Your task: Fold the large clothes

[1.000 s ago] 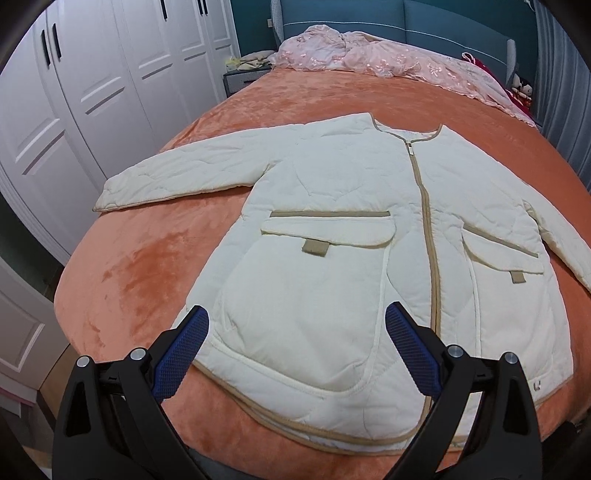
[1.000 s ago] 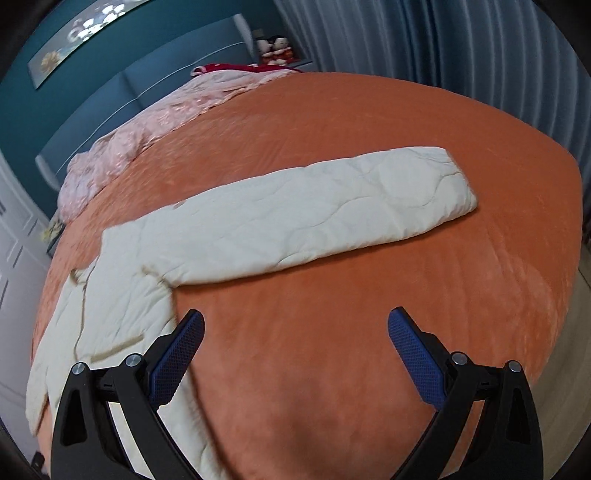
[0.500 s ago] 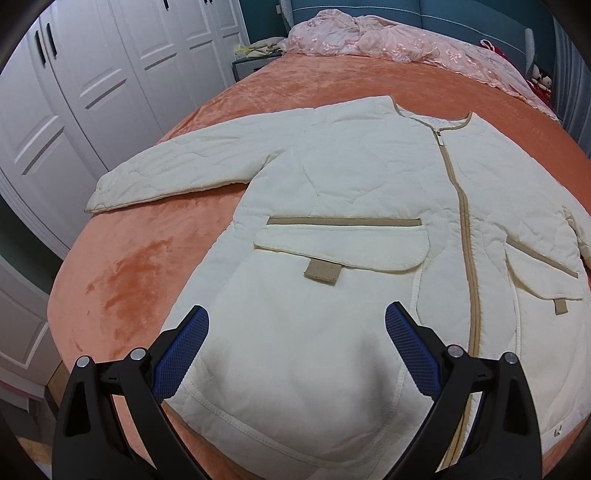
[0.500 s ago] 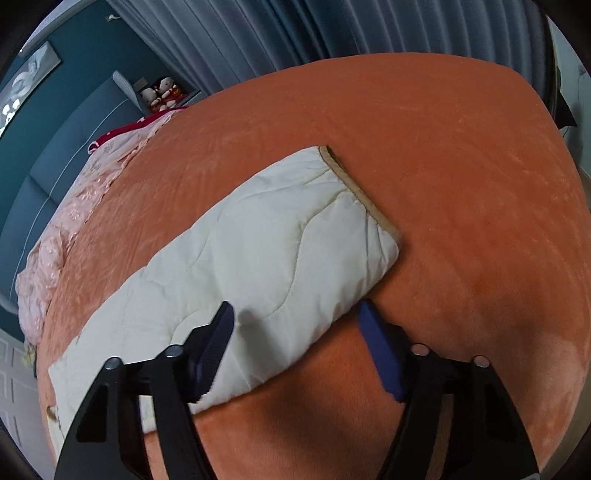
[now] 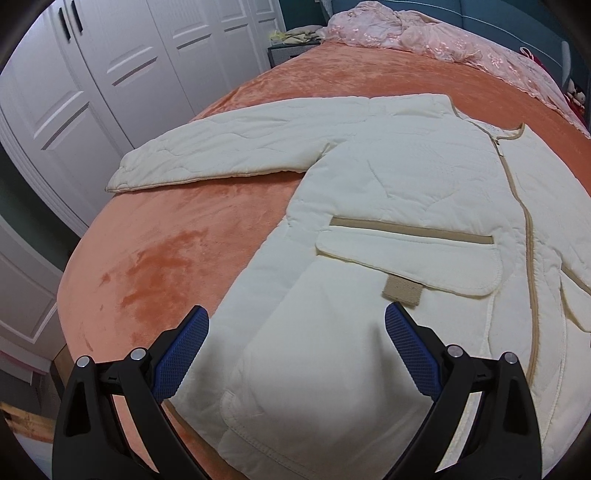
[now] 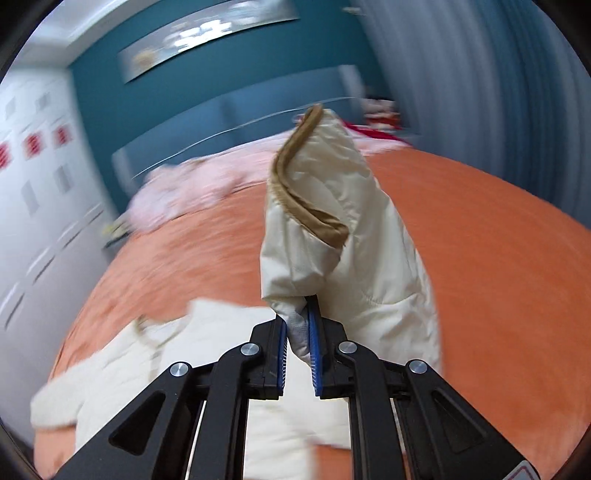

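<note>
1. Left wrist view: the left gripper [image 5: 297, 349] has its jaws spread wide with nothing between the blue pads [image 5: 181, 360]. It hovers over the lower left part of a cream quilted jacket [image 5: 391, 229] that lies front-up on an orange bedspread [image 5: 166, 258].
2. Same view: the jacket's zip runs up the middle to a tan-edged collar. A flap pocket [image 5: 410, 264] with a tan tab lies just beyond the pads, and one sleeve [image 5: 229, 155] stretches flat toward the white wardrobe doors [image 5: 92, 74].
3. Same view: a pink lacy cover [image 5: 424, 33] is heaped at the head of the bed, well apart from the jacket.
4. Right wrist view: the right gripper [image 6: 297, 350] has its jaws closing, almost together, and pinches cream fabric near the end of the jacket's other sleeve [image 6: 332, 221].
5. Same view: this sleeve end stands lifted above the bedspread [image 6: 498, 277], and its tan-bound cuff [image 6: 295, 184] points up and gapes open.
6. Same view: the rest of the jacket [image 6: 166, 350] lies on the bed to the lower left. The background is smeared, showing a teal wall [image 6: 221, 74] and grey curtains [image 6: 480, 74].
</note>
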`<action>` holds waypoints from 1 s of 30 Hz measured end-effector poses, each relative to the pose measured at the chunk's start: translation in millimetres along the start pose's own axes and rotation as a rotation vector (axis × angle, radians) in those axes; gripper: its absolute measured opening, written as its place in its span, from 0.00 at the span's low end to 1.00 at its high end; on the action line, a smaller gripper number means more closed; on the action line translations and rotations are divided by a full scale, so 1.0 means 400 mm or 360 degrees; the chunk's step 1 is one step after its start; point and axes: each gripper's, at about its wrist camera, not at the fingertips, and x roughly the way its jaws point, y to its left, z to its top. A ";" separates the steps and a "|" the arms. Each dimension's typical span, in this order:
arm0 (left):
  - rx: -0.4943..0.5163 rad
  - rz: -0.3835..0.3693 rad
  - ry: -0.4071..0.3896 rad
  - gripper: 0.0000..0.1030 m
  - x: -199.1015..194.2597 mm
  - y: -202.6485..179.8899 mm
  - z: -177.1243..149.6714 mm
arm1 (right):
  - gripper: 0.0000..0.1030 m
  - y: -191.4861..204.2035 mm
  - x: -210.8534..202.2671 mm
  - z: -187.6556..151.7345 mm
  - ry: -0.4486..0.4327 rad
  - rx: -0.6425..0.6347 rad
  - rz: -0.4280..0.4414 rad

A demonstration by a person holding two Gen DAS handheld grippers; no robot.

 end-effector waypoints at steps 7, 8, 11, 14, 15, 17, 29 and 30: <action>-0.0086 -0.0006 0.0048 0.91 0.028 0.093 -0.012 | 0.10 0.458 0.142 -0.181 0.0300 -0.0365 0.0464; -0.0097 -0.0008 0.0053 0.91 0.033 0.104 -0.012 | 0.13 0.505 0.153 -0.213 0.0340 -0.0417 0.0502; -0.0142 -0.0056 0.0074 0.91 0.047 0.136 -0.005 | 0.26 0.617 0.160 -0.319 0.0463 -0.0533 0.0601; -0.0201 -0.0172 0.0095 0.91 0.056 0.151 0.019 | 0.41 0.636 0.093 -0.367 0.0458 -0.0535 0.0714; -0.0226 -0.0222 0.0099 0.91 0.059 0.152 0.031 | 0.47 0.615 0.065 -0.374 0.0428 -0.0514 0.0688; -0.0280 -0.0333 0.0111 0.91 0.068 0.141 0.060 | 0.49 0.557 0.033 -0.380 0.0397 -0.0419 0.0600; -0.0539 -0.0832 0.0309 0.90 0.199 -0.116 0.190 | 0.53 -0.101 0.067 -0.362 0.0460 0.0630 0.0074; -0.0536 -0.0834 0.0286 0.86 0.197 -0.128 0.197 | 0.53 -0.126 0.077 -0.359 0.0458 0.0694 0.0085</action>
